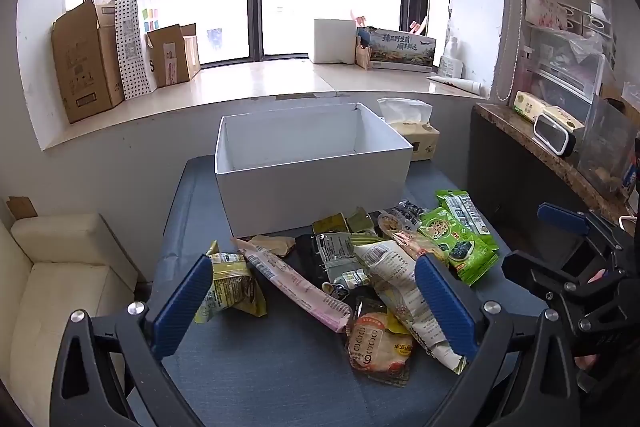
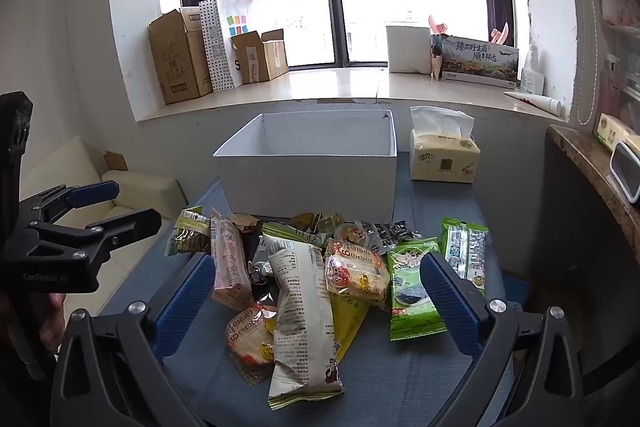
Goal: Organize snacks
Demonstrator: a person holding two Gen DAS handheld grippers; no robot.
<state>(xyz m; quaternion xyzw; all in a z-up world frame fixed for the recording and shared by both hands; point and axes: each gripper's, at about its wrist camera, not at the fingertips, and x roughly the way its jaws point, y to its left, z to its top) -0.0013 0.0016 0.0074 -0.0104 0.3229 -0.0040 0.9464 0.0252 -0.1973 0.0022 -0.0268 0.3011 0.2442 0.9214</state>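
Observation:
A pile of snack packets lies on a blue-grey table [image 1: 280, 367] in front of an open white box [image 1: 316, 183] that looks empty. The pile holds a long pink packet [image 1: 292, 281], a tall cream bag [image 2: 302, 311], green seaweed packets [image 2: 412, 291], a yellow-green pouch [image 1: 230, 285] and orange-white wrapped cakes [image 1: 378, 345]. My left gripper [image 1: 314, 287] is open above the near side of the pile, holding nothing. My right gripper [image 2: 318, 287] is open and empty, hovering over the pile. Each gripper shows at the edge of the other's view.
A tissue pack [image 2: 444, 159] stands right of the white box [image 2: 308, 167]. A windowsill behind holds cardboard boxes [image 1: 86, 61] and bags. A stone counter [image 1: 552, 151] with clutter runs along the right. A cream sofa [image 1: 52, 283] sits left of the table.

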